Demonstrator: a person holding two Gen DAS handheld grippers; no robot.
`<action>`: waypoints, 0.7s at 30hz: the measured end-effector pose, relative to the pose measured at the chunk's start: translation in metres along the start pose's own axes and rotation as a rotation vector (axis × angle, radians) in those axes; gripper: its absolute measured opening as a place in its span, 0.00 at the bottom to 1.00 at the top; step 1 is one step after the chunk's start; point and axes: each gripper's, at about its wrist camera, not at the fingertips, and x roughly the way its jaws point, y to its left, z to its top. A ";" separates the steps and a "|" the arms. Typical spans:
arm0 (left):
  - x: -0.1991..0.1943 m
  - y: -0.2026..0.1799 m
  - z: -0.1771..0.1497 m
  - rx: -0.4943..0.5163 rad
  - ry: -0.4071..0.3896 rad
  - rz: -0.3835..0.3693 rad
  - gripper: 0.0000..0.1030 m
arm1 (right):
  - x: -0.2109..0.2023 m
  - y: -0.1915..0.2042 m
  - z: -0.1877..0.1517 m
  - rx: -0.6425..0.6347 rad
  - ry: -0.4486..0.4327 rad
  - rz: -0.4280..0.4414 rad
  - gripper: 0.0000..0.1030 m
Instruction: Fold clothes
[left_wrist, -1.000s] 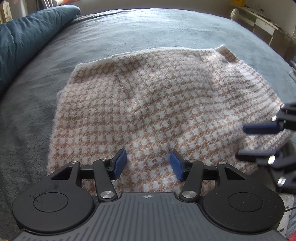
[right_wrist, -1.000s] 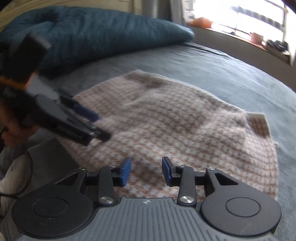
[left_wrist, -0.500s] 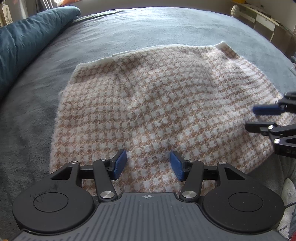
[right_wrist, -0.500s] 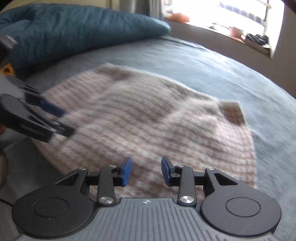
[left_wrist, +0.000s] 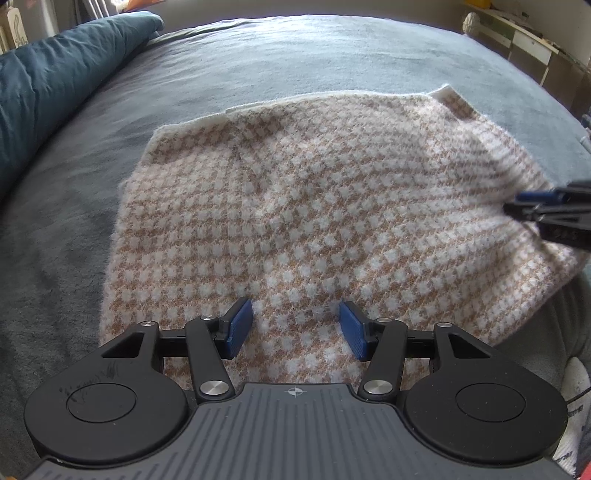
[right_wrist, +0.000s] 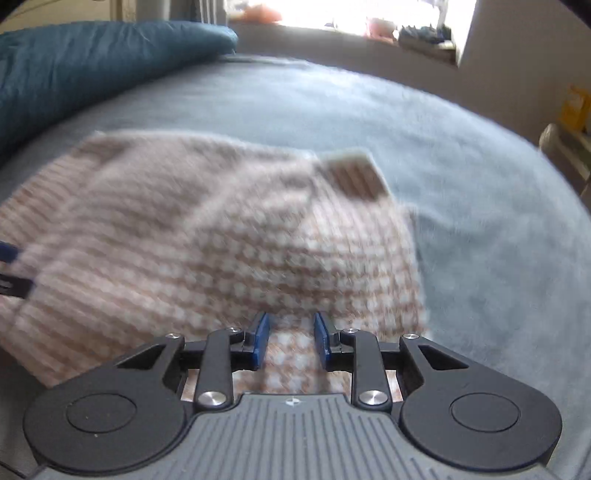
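Tan-and-white checked knit garment (left_wrist: 295, 206) lies spread flat.

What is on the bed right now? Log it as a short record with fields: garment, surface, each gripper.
garment: checked tan-and-white knit, spread flat
surface: grey-blue bed cover; teal duvet beyond
left gripper: open over the knit's near edge
right gripper: jaws closing, knit's edge between them, pads not yet pressing

Open bed all round the sweater

Bare grey bed (left_wrist: 295, 66) lies free from 11 to 2 o'clock beyond the houndstooth sweater (left_wrist: 314, 206); a teal duvet (left_wrist: 48, 85) banks up at 10, furniture (left_wrist: 532, 40) stands at 2.
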 end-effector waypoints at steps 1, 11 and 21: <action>-0.003 0.001 0.000 -0.009 -0.012 -0.007 0.52 | 0.002 -0.002 -0.002 0.006 -0.010 0.004 0.27; 0.006 0.042 -0.003 -0.141 -0.034 0.062 0.52 | 0.000 0.001 -0.001 0.010 -0.004 -0.022 0.27; 0.005 0.042 -0.003 -0.167 -0.025 0.074 0.52 | -0.027 0.012 0.019 -0.025 -0.112 -0.033 0.22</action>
